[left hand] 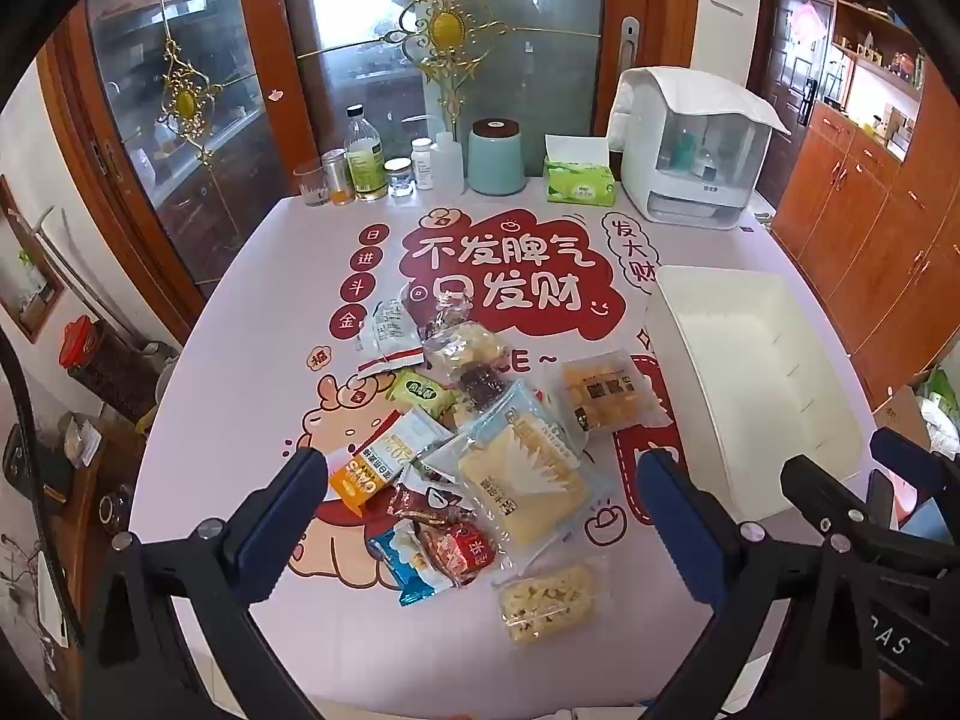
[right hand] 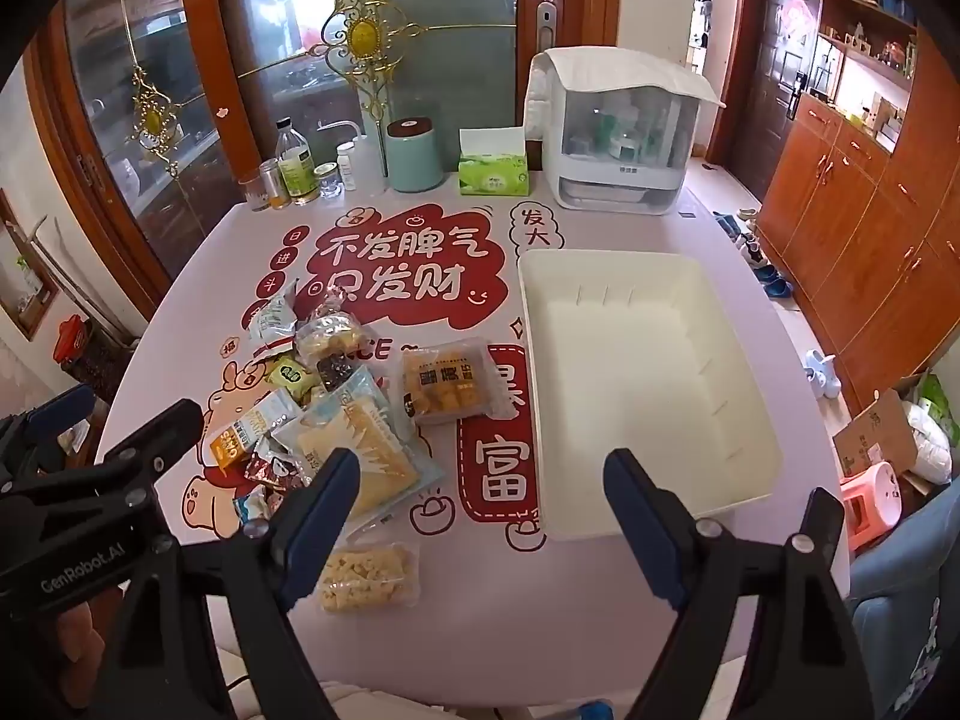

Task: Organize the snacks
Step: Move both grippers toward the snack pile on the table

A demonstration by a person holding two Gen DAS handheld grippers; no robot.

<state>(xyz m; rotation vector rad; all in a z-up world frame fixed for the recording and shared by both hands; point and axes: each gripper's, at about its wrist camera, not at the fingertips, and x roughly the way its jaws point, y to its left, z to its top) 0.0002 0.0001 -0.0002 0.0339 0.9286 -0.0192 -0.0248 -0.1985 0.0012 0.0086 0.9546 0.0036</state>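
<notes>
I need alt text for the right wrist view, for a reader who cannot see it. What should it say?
An open right hand-held gripper hovers above a pink printed table, holding nothing. An empty white bin sits ahead to the right, and a pile of snack packets lies to the left, beside the left hand-held gripper.

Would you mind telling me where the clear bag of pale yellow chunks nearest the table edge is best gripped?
Grip the chunk bag across its short width near one end, coming from above. It lies flat and alone, apart from the pile, so its sides are free. The right hand-held gripper, open, hovers closest.
</notes>
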